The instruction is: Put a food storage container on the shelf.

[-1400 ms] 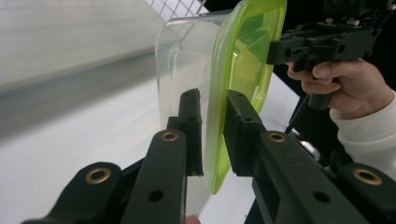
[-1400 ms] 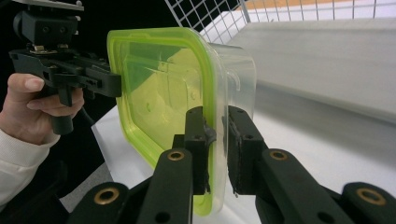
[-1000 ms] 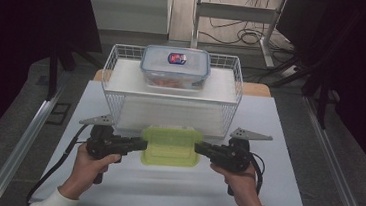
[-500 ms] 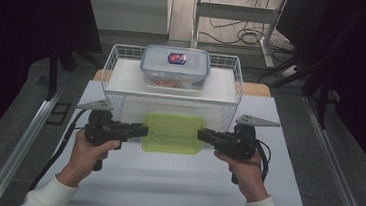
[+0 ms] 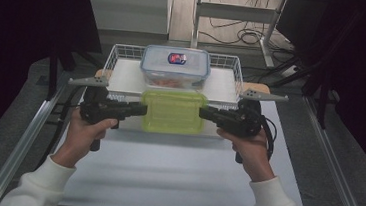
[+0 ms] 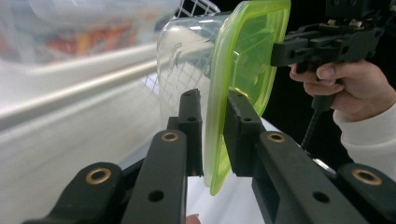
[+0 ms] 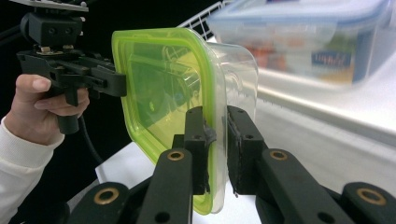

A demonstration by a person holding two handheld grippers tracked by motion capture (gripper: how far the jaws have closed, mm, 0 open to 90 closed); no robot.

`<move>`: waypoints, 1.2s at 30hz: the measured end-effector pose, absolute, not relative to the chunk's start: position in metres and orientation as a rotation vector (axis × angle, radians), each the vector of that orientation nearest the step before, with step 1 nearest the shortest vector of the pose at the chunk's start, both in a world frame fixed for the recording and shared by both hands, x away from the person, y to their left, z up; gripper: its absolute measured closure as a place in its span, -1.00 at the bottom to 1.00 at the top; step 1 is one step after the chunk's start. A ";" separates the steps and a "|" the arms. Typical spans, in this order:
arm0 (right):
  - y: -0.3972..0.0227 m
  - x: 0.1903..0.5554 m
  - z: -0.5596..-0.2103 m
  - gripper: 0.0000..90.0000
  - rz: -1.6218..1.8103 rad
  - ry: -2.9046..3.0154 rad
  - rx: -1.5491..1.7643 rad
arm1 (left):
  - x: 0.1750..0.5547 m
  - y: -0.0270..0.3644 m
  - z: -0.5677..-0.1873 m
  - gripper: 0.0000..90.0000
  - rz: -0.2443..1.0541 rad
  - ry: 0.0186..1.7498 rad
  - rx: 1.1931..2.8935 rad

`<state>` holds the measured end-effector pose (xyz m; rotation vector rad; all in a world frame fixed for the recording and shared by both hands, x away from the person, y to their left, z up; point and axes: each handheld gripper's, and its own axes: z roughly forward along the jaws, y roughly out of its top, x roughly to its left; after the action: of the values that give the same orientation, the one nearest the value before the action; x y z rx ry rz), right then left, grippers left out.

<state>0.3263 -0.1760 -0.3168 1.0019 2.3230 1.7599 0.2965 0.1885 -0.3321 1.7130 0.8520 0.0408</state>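
Since the earlier frame, the green-lidded container point(image 5: 173, 111) had been raised off the white table point(image 5: 164, 181) and brought level with the front rail of the wire basket point(image 5: 119, 57), both grippers having been lifted with it. It was held between the two grippers, clear of the table: the left gripper point(image 5: 140, 110) was clamped on the lid's left rim and the right gripper point(image 5: 205, 113) on its right rim. In the left gripper view the lid edge point(image 6: 215, 140) was seen pinched between the two black jaws, and in the right gripper view the rim point(image 7: 214, 140) was pinched likewise. Two containers were counted: the held one and a clear lock-lid box point(image 5: 175, 66) with food in it, set on the basket. One basket, two grippers and two hands were counted.
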 end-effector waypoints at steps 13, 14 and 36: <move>-0.170 0.355 -0.281 0.76 1.789 2.286 0.998 | 0.329 0.195 -0.290 0.75 0.080 0.833 1.680; -0.170 0.360 -0.276 0.76 1.794 2.281 0.995 | 0.332 0.195 -0.289 0.75 0.079 0.832 1.680; -0.148 0.435 -0.242 0.76 1.766 2.266 1.065 | 0.415 0.214 -0.258 0.77 0.046 0.888 1.664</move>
<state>0.4350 -0.1478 -0.2425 1.0647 2.2660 1.7658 0.4152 0.2138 -0.2583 1.6636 0.8879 0.0462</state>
